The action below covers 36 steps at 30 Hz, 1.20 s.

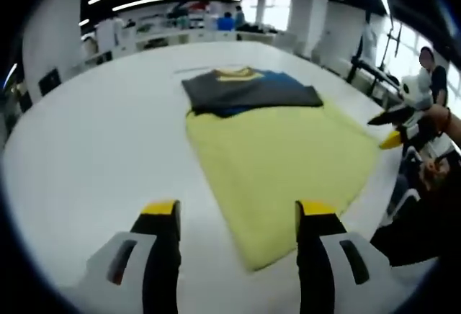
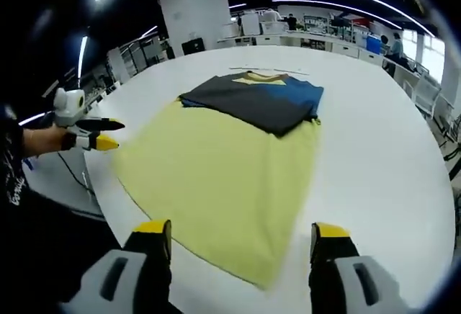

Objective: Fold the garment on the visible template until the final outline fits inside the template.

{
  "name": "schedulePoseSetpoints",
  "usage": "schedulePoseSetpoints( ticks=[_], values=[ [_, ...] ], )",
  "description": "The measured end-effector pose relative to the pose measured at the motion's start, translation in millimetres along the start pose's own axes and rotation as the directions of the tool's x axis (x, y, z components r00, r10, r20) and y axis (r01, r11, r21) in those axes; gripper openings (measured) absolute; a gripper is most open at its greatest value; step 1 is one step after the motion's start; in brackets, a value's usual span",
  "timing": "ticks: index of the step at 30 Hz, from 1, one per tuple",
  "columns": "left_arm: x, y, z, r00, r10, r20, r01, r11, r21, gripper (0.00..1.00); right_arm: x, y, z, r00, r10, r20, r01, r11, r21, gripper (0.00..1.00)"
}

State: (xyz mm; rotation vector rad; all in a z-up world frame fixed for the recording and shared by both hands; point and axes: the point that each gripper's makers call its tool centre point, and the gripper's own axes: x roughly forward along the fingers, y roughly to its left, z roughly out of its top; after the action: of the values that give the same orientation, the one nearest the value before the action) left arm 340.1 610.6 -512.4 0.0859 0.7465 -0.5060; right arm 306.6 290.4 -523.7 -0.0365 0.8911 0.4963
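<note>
Left gripper view: garment (image 1: 248, 91) on template (image 1: 281, 163)

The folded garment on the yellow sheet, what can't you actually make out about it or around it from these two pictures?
- Garment: its underside and inner layers, hidden by its own dark top fold in both views.
- Yellow template: the far part, covered by the garment, so whether the outline fits inside cannot be judged there.
- Thin line on the table beyond the collar: too small to identify, right gripper view.
- Left gripper in the right gripper view: too small to tell how far its jaws are apart.
</note>
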Motion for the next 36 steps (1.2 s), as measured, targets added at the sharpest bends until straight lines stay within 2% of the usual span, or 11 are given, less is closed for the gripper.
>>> schedulePoseSetpoints(
  ticks=[4,8,13,17,23,27,28,30,31,36],
  values=[
    [-2,-3.8,-12.4,0.999,0.012,-0.042,-0.012,1.000,-0.018,0.51,-1,-1,-8.1,1.000,-0.003,-0.008,0.003,0.999,0.034,0.64],
    [-3,-4.8,-20.3,0.997,0.028,-0.074,-0.031,0.999,-0.040,0.45,-2,-4,-16.0,0.999,-0.025,-0.024,0.026,0.998,0.062,0.58],
    [-4,-8.0,-26.9,0.995,0.038,-0.092,-0.046,0.996,-0.083,0.36,-6,-9,-18.6,0.998,-0.052,-0.018,0.053,0.997,0.063,0.45],
    [-7,-9.6,-35.9,0.989,0.052,-0.136,-0.064,0.994,-0.086,0.29,-7,-11,-20.2,0.997,-0.073,-0.015,0.073,0.995,0.064,0.37],
    [-6,-11.7,-37.3,0.987,0.069,-0.145,-0.083,0.992,-0.098,0.22,-10,-15,-22.1,0.997,-0.083,-0.002,0.083,0.988,0.128,0.27],
    [-5,-11.2,-38.0,0.985,0.082,-0.153,-0.100,0.988,-0.114,0.14,-11,-19,-24.4,0.995,-0.104,-0.012,0.105,0.984,0.142,0.19],
    [-7,-7.0,-40.0,0.980,0.116,-0.162,-0.139,0.980,-0.141,0.11,-11,-20,-25.0,0.994,-0.110,-0.016,0.111,0.984,0.139,0.17],
    [-5,-6.6,-40.0,0.981,0.112,-0.156,-0.138,0.977,-0.165,0.08,-11,-22,-25.4,0.992,-0.123,-0.013,0.124,0.983,0.138,0.14],
    [-6,-5.5,-40.4,0.981,0.124,-0.149,-0.152,0.968,-0.197,0.07,-11,-23,-25.3,0.992,-0.129,-0.011,0.130,0.982,0.139,0.13],
    [-7,-5.1,-42.3,0.980,0.132,-0.152,-0.165,0.959,-0.230,0.03,-10,-24,-26.5,0.987,-0.161,-0.016,0.162,0.979,0.122,0.06]
  ],
)
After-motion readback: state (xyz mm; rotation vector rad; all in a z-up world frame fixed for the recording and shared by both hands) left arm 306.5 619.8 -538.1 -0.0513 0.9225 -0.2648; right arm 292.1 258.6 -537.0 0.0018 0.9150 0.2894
